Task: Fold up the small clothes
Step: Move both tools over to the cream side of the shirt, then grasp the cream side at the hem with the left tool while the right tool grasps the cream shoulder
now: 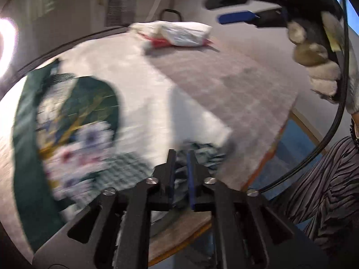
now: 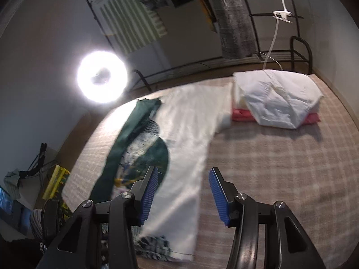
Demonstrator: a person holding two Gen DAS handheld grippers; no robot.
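A white garment [image 1: 139, 94] with dark green trim and a flower print [image 1: 74, 139] lies on the checked bed cover. It also shows in the right wrist view [image 2: 186, 148]. My left gripper [image 1: 180, 154] is shut on a grey-green fold of the garment's near edge [image 1: 202, 154]. My right gripper [image 2: 182, 179] is open and empty above the garment's right edge. It also shows in the left wrist view [image 1: 233, 9], held high by a gloved hand [image 1: 318, 51].
A stack of folded white and red clothes [image 2: 276, 103] sits at the far end of the bed [image 2: 280, 168]. A bright ring light [image 2: 102, 77] stands to the left. A metal bed frame [image 2: 300, 44] runs behind. The bed's wooden edge [image 1: 264, 157] is near me.
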